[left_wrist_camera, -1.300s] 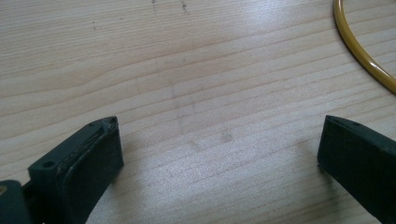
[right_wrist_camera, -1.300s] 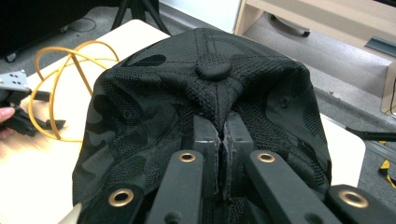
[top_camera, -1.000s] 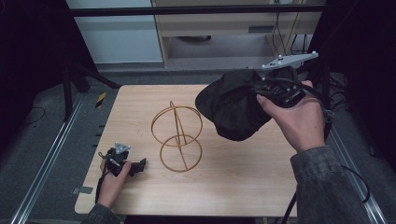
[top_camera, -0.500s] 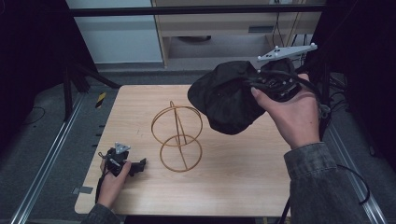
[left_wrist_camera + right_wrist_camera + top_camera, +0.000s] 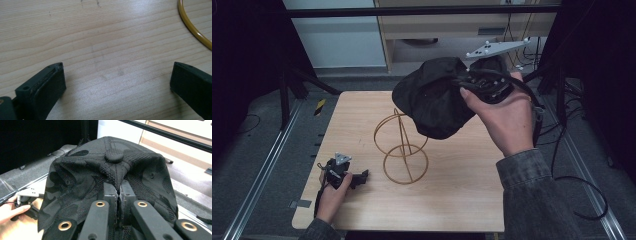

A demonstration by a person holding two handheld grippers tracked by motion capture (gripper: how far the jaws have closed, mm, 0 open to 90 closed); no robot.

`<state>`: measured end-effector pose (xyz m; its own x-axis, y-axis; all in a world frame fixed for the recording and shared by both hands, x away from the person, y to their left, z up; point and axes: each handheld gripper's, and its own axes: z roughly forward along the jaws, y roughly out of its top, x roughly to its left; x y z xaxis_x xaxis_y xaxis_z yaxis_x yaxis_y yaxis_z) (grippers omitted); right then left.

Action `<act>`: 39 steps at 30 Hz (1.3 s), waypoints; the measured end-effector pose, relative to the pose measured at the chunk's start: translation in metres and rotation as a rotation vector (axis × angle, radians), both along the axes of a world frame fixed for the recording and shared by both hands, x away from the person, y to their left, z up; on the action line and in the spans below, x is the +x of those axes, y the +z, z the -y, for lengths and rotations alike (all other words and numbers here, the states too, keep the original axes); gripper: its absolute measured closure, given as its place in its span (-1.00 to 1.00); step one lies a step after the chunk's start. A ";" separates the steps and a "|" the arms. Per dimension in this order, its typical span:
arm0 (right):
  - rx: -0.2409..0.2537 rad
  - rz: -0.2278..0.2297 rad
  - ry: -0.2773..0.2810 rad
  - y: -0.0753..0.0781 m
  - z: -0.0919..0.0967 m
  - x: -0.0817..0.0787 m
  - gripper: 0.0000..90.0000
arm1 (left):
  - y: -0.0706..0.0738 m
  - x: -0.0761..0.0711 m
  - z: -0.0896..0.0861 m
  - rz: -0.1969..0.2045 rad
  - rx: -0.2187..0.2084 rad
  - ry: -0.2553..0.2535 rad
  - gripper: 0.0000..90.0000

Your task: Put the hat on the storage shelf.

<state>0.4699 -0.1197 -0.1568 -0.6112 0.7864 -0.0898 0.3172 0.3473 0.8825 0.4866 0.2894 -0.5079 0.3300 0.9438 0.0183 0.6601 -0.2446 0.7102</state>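
Observation:
A black camouflage cap hangs in the air above the table's far right, just over the top ring of a golden wire stand. My right gripper is shut on the cap; its jaws pinch the fabric below the crown button. The cap drapes over those jaws. My left gripper rests low on the wooden table at the near left, open, with bare wood between its fingers. A curve of the stand's base ring lies beyond it to the right.
The table sits inside a dark metal frame with floor rails on both sides. Cabinets and a drawer unit stand behind it. Black cables trail off the right edge. A yellow-black marker lies on the floor at left.
My right gripper has carried the cap leftward and a little up, bringing it over the wire stand's top ring. The left gripper has stayed put.

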 end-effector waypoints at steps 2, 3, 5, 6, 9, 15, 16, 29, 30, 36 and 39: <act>0.006 0.001 0.009 0.000 -0.005 0.000 0.93 | 0.000 0.000 0.000 -0.001 0.000 0.000 -1.00; 0.008 0.002 0.015 0.001 -0.008 0.001 0.93 | 0.000 0.000 0.000 0.001 -0.002 0.002 -1.00; 0.010 0.001 0.022 0.001 -0.011 0.001 0.93 | 0.000 0.000 0.000 0.000 -0.001 0.001 -1.00; 0.010 -0.001 0.026 0.001 -0.013 0.002 0.93 | 0.000 0.000 0.000 0.000 -0.001 0.001 -1.00; 0.007 -0.011 0.043 -0.001 -0.019 0.002 0.93 | 0.000 0.000 0.000 0.000 -0.001 0.001 -1.00; 0.003 -0.019 0.066 -0.005 -0.027 0.003 0.93 | 0.000 0.000 0.000 0.000 0.000 0.000 -1.00; 0.008 -0.023 0.068 -0.006 -0.028 0.003 0.93 | 0.000 0.000 0.000 0.000 0.000 0.000 -1.00; 0.024 -0.064 0.106 -0.019 -0.043 0.009 0.93 | 0.000 0.000 0.000 -0.002 0.000 -0.002 -1.00; 0.025 -0.066 0.109 -0.020 -0.044 0.010 0.93 | 0.000 0.000 0.000 -0.002 0.001 -0.003 -1.00; 0.029 -0.072 0.119 -0.021 -0.049 0.012 0.93 | 0.000 0.000 0.000 -0.001 0.001 -0.003 -1.00; 0.031 -0.076 0.126 -0.022 -0.052 0.013 0.93 | 0.000 0.000 0.000 -0.002 0.001 -0.003 -1.00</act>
<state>0.4828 -0.0679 -0.1788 -0.7093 0.7047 -0.0166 0.3392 0.3619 0.8683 0.4866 0.2897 -0.5077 0.3328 0.9428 0.0183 0.6606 -0.2470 0.7090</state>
